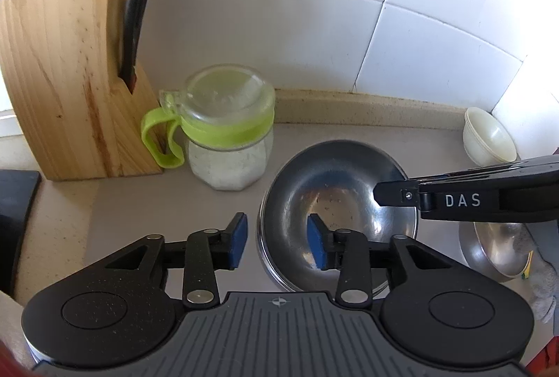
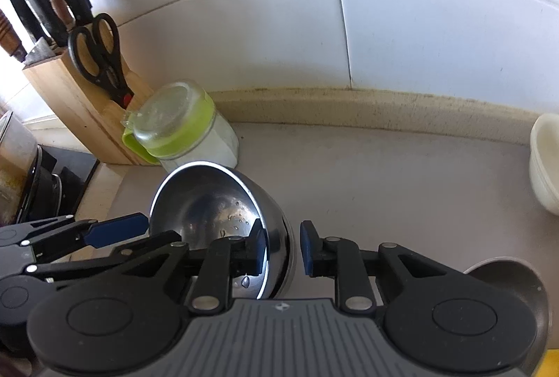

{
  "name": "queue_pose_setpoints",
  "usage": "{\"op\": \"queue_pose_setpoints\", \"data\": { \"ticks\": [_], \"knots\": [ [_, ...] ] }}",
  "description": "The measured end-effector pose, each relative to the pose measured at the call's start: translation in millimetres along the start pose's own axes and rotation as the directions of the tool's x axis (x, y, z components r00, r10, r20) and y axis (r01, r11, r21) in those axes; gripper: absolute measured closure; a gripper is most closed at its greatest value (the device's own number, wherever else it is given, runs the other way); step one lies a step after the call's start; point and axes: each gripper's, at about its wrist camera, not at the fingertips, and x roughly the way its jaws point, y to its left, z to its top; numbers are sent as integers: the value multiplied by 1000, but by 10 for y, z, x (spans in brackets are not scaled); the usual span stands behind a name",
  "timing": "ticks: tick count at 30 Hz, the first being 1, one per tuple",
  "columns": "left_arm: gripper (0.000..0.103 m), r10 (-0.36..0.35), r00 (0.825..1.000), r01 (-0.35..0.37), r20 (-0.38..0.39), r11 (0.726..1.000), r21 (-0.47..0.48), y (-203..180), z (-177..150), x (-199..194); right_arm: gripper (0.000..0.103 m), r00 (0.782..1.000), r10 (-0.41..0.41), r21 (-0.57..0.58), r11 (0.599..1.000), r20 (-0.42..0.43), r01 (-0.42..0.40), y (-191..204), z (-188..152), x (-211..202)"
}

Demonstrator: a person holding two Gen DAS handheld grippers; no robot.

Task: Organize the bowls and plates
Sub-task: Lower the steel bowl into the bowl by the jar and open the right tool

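The left gripper (image 1: 277,242) has its blue pads standing apart on either side of the near-left rim of a steel bowl (image 1: 335,198): one pad hangs outside the wall, the other inside over the hollow, and neither presses on the metal. The right gripper (image 2: 283,247) straddles the opposite rim in the same way, one pad inside the bowl, one outside against open counter, with a gap showing on both sides of the wall, so it too is parted and clamped on nothing.

The steel bowl sits on the pale counter (image 2: 384,174) with its mouth up and tipped a little; being round, it has no long axis to speak of. In the left wrist view its mouth leans toward the camera, and a second rim shows just under its near edge, as if it rests in another bowl, though I cannot tell for sure. Water drops cling to its inside.

Just behind it, to the left, stands a glass jar with a green collar and handle (image 1: 227,129), and beyond that a wooden knife block (image 1: 70,90) with black scissors (image 2: 99,52) in its slot. Another steel bowl (image 1: 499,251) lies to the right, partly hidden. A cream bowl (image 1: 487,136) stands near the tiled wall (image 1: 314,27), well apart from the grippers.
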Motion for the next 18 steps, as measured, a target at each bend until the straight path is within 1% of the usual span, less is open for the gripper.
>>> {"op": "queue_pose_setpoints", "data": {
  "ticks": [2,4,5,6,8,12,18],
  "knots": [
    [55,-5,1000,5,-12,1000,-15,27,-2,60,79,999,34,45,998,-1,-34,-72,-5,42],
    [55,-25,999,24,-24,999,-42,65,-4,115,79,998,56,90,994,-10,-55,-140,6,109],
    [54,-38,999,36,-34,998,-56,83,-2,149,77,998,64,103,993,-26,-61,-165,11,159],
    [54,-48,998,45,-47,996,-71,101,0,189,72,996,76,110,991,-40,-71,-180,11,212],
    [54,-72,995,67,-63,994,-83,113,-7,257,70,990,119,149,983,-72,-107,-230,-2,293],
    [51,-61,995,57,-74,996,-64,83,-40,326,70,974,192,203,965,-117,-165,-310,-76,364],
    [50,-71,994,67,-81,996,-53,31,-93,202,71,958,226,215,958,-174,-187,-298,-257,261]
  ]
}}
